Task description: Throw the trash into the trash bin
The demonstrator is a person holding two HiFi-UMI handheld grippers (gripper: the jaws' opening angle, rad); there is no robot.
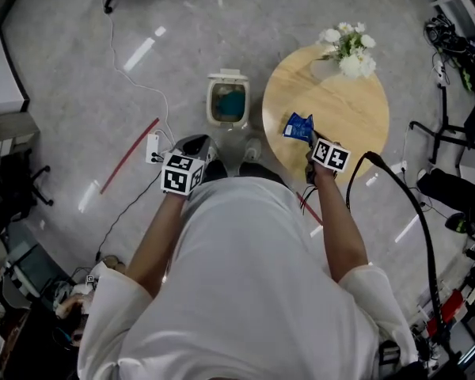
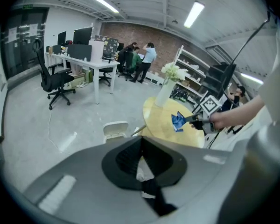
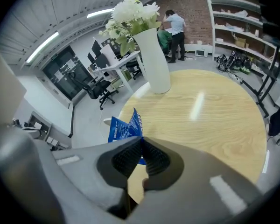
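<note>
- The right tongs [image 1: 308, 135] are pinched on a crumpled blue wrapper [image 1: 298, 125]. In the right gripper view the dark pads [image 3: 130, 157] meet at their tips on the wrapper's lower edge [image 3: 124, 127].
- The blue wrapper sits at the left rim of the round wooden worktop [image 1: 344, 113], right of centre in the head view. In the left gripper view it hangs from the tongs' tip over the worktop's near side [image 2: 178, 121]. Whether it touches the wood cannot be told.
- The left tongs [image 1: 196, 146] are lower left of centre in the head view, over the grey floor [image 1: 79, 93]. Their jaws are pressed together with nothing between them, as the left gripper view shows [image 2: 141, 141].
- The trash bin [image 1: 227, 100] is white and its top is open, with a teal lining showing inside. It stands on the floor just left of the worktop, between the two tongs and above them in the head view.
- A white vase of white flowers [image 1: 347, 51] stands upright at the worktop's far edge, well apart from the wrapper.
- A white power strip [image 1: 153, 147] and a red strip [image 1: 131, 155] lie on the floor left of the left tongs.
</note>
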